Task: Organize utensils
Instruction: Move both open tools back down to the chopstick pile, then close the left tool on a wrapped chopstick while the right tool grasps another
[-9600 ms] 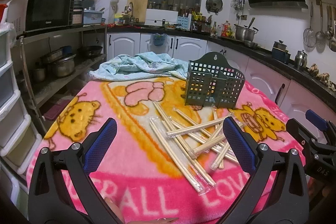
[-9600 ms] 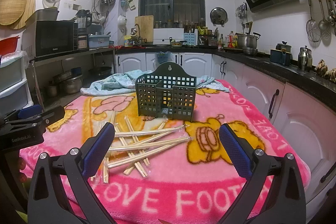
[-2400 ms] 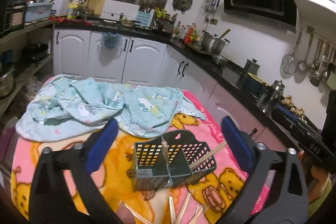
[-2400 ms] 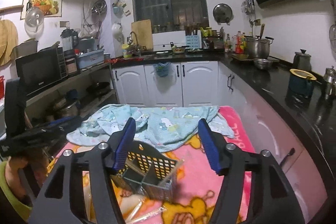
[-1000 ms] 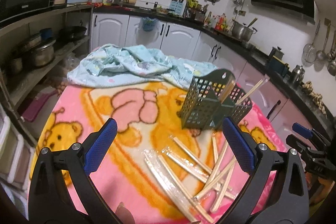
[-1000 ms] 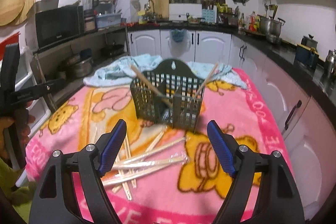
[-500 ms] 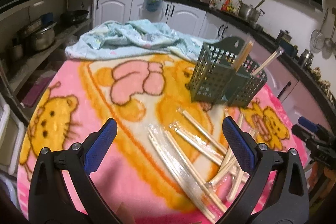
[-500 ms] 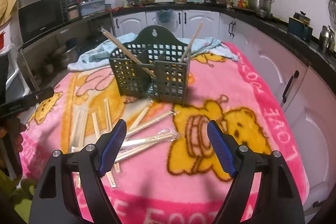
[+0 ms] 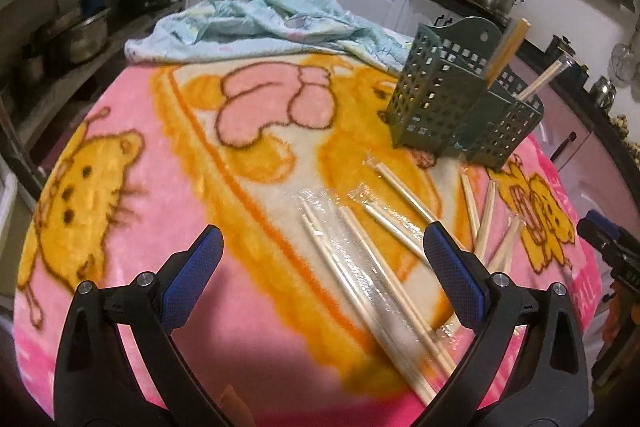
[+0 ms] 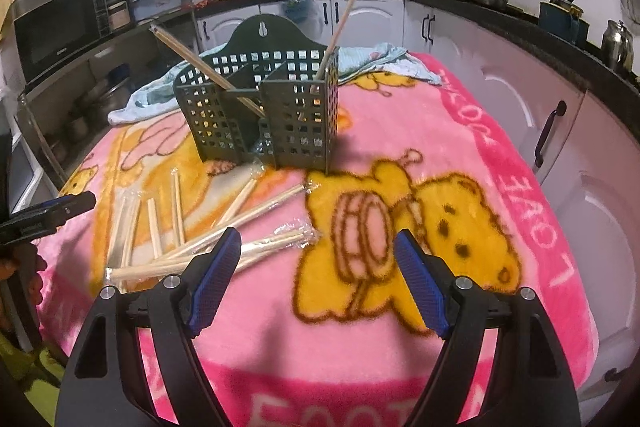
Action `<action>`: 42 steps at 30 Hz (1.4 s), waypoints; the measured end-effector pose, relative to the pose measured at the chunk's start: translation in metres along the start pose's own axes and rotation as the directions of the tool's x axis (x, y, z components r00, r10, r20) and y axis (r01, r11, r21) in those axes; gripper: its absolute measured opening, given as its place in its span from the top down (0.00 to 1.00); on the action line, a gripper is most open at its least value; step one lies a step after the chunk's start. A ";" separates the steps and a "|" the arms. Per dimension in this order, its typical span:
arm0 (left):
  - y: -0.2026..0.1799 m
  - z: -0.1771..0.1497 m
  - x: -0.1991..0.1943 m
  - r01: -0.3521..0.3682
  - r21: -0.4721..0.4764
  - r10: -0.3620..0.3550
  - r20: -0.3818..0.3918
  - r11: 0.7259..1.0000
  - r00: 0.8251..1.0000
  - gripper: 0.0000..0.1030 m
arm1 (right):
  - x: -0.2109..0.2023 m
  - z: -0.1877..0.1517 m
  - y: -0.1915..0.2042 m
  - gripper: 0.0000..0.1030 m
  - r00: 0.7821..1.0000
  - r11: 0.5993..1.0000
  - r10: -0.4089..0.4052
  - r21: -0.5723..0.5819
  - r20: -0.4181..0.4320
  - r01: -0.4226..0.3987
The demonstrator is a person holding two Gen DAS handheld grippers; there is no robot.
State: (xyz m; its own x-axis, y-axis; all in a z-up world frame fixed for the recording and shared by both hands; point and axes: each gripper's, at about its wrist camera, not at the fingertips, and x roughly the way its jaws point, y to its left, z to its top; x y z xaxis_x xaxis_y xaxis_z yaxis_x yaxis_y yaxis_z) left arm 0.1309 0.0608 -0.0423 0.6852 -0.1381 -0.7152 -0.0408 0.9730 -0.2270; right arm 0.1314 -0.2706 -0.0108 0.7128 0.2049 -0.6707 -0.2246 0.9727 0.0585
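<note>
A: What could've gone wrong w/ the left gripper (image 9: 320,267) there?

B: Jaws were spread wide, holding nothing, above the long pale wooden chopsticks in crinkly clear plastic sleeves (image 9: 360,263). The slick film could've let a pair slide out of the pads, and the pile was crossed, so grabbing one might've dragged its neighbours.

A: Right gripper (image 10: 316,275)?

B: Also well open and empty, near another wrapped pair (image 10: 264,243). The dark green perforated plastic utensil caddy (image 10: 260,111) stood upright on the fluffy pink cartoon-bear blanket (image 10: 500,131), w/ one pair leaning in each side compartment. Soft pile underneath, lightweight lattice walls; a hard poke prob. would've tipped it.

A: Anything else?

B: Rumpled pale blue cloth (image 9: 256,23) behind the caddy. Touching it? Couldn't tell, too blurred.
</note>
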 end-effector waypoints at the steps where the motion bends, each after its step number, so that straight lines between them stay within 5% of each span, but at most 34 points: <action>1: 0.004 0.000 0.002 0.010 -0.019 -0.010 -0.006 1.000 1.000 0.11 | 0.002 -0.001 -0.001 0.26 1.000 1.000 0.001 0.000 -0.007 -0.001; 12: 0.024 -0.001 0.022 0.122 -0.143 -0.133 -0.066 0.982 0.989 0.59 | 0.033 -0.005 0.004 0.46 0.994 0.997 0.067 0.031 -0.089 -0.065; 28: 0.041 0.003 0.046 0.189 -0.268 -0.224 -0.104 0.945 0.969 0.61 | 0.082 0.002 -0.011 0.67 0.975 0.978 0.148 0.172 -0.167 -0.119; 34: 0.051 0.004 0.051 0.211 -0.328 -0.258 -0.105 0.921 0.960 0.71 | 0.086 0.000 -0.019 0.77 0.969 0.965 0.184 0.220 -0.167 -0.145; 42: 0.051 0.012 0.059 0.201 -0.331 -0.254 -0.126 0.922 0.959 0.72 | 0.088 -0.002 -0.024 0.90 0.968 0.961 0.190 0.232 -0.167 -0.149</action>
State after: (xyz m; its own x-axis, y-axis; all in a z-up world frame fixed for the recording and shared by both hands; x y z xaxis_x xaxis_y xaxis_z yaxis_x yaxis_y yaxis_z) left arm 0.1780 0.1041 -0.0882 0.5761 -0.4028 -0.7113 -0.1403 0.8085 -0.5715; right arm 0.1977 -0.2765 -0.0727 0.5363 0.3650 -0.7610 -0.1676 0.9297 0.3279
